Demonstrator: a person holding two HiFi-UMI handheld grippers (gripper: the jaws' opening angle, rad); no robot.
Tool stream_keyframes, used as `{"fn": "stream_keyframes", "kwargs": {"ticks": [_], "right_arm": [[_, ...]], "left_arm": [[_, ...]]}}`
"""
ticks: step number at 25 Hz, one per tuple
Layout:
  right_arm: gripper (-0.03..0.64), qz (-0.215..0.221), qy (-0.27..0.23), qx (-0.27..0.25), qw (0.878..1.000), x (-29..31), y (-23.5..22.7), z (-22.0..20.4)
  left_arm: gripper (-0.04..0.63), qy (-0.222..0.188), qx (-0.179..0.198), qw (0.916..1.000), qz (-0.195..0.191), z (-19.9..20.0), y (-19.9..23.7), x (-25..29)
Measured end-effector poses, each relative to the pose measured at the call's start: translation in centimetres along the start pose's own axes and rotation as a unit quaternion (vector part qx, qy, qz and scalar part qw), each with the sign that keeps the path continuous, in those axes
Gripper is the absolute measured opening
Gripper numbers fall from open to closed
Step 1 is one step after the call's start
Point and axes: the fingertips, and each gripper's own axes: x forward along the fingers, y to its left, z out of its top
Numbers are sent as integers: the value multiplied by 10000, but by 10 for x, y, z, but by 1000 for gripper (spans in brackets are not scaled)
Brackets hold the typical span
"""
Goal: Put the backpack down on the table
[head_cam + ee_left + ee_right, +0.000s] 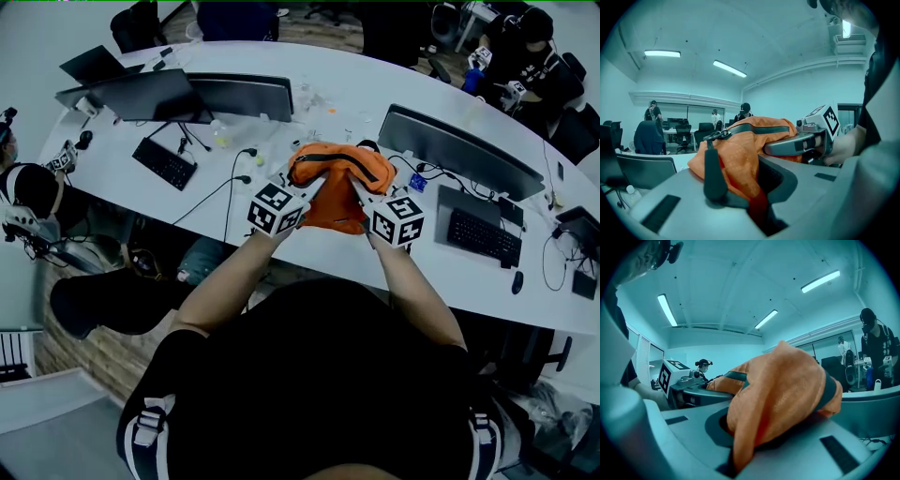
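Right now my left tongs (302, 187) and right tongs (361, 195) are each clamped tight on the orange backpack (337, 173), held between them over the table (272, 66); setting it down and letting go seem left.

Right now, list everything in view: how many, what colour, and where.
backpack: one, orange, dark zip, at the table's near side
table: one, white, curved, ahead
monitors: three, dark, along the table
keyboards: two, black, before the monitors
laptop: one, dark, far left end
mouse: one, dark, beside the right keyboard
other people: two, dark clothes, left edge and top right
left gripper: one, grey, fingers shut on the backpack's left side
right gripper: one, grey, fingers shut on its right side
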Motion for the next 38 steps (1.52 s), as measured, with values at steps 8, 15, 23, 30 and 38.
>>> {"fn": "stream_keyframes", "kwargs": {"ticks": [8, 15, 23, 30, 38], "right_arm": [[35, 235, -14, -7, 9997, 3, -17, -2], [35, 351, -79, -43, 9993, 6, -17, 3], [33, 355, 65, -92, 9993, 19, -11, -2], [32, 141, 240, -36, 9996, 30, -10, -10], [32, -145, 208, 58, 9997, 41, -21, -10]], "left_arm": [[41, 71, -74, 9996, 247, -1, 1, 14], [41, 83, -30, 9993, 373, 1, 5, 15], [41, 105, -111, 9991, 394, -9, 15, 8], [41, 166, -151, 9995, 216, -20, 27, 9], [41, 201, -84, 9997, -69, -20, 41, 19]]}}
